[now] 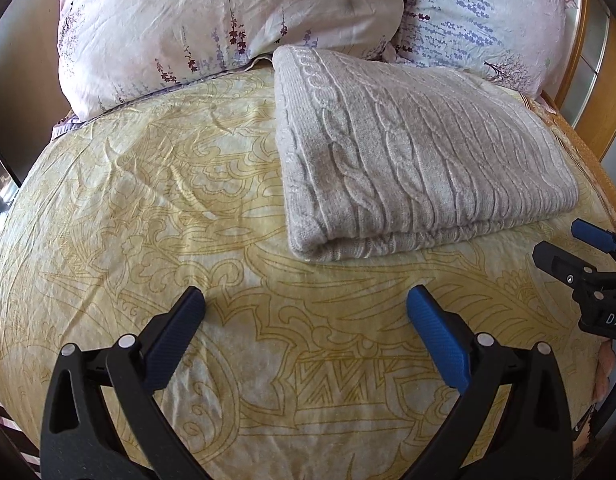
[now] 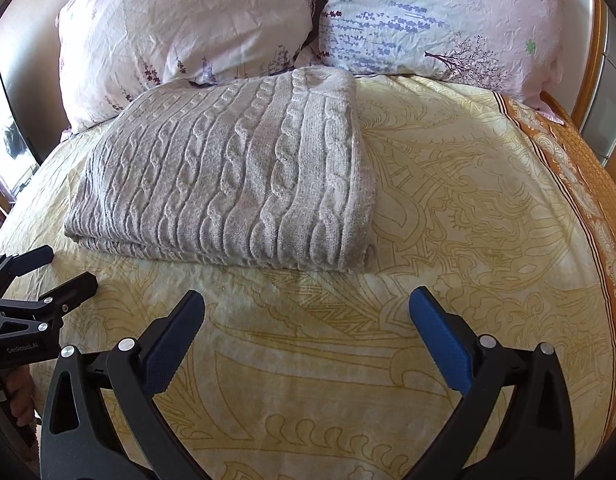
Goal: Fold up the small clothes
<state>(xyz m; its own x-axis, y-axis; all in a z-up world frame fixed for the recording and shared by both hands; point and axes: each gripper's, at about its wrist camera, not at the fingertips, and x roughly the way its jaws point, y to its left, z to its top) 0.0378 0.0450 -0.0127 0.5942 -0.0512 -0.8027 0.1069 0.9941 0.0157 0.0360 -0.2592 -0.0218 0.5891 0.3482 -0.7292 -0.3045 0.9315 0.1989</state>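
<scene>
A grey cable-knit garment (image 1: pixel 412 148) lies folded into a thick rectangle on the yellow patterned bedspread (image 1: pixel 155 208), its folded edge toward me. In the right wrist view the same knit (image 2: pixel 227 176) sits left of centre. My left gripper (image 1: pixel 305 300) hovers open over bare bedspread, short of the garment's near left corner, nothing between its fingers. My right gripper (image 2: pixel 305 300) is open too, just in front of the garment's near right edge. Each gripper shows at the edge of the other's view: the right gripper (image 1: pixel 560 246) and the left gripper (image 2: pixel 73 266), both open.
Two floral pillows (image 1: pixel 227 28) (image 1: pixel 484 24) lean at the head of the bed behind the garment. A wooden bed frame (image 1: pixel 612 92) runs along the right side. An orange border strip (image 2: pixel 588 200) edges the bedspread on the right. A hand (image 2: pixel 21 400) holds the left gripper.
</scene>
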